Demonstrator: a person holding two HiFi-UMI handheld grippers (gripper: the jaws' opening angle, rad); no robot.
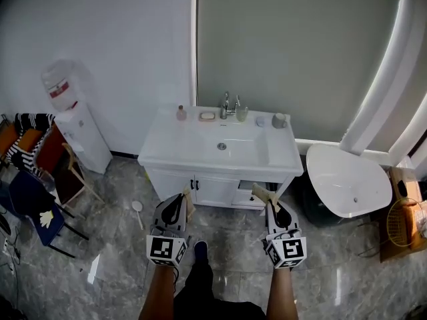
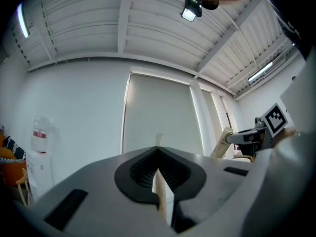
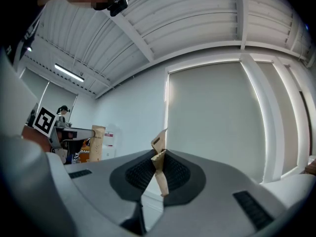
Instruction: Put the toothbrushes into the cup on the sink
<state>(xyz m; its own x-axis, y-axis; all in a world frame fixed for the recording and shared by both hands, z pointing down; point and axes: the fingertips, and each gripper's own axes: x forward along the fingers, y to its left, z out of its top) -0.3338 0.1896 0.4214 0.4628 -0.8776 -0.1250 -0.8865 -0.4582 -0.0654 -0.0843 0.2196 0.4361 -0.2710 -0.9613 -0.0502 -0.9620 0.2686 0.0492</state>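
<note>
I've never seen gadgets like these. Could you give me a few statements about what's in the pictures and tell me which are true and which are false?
1. The left gripper is shut on a tan packet. True.
2. The right gripper is empty. False: it is shut on a second tan packet.
3. The cup stands on the floor. False: it stands at the back right corner of the sink.
4. A water dispenser stands left of the sink in the head view. True.
5. Both grippers hang over the basin. False: they are held short of the sink, in front of its cabinet.
</note>
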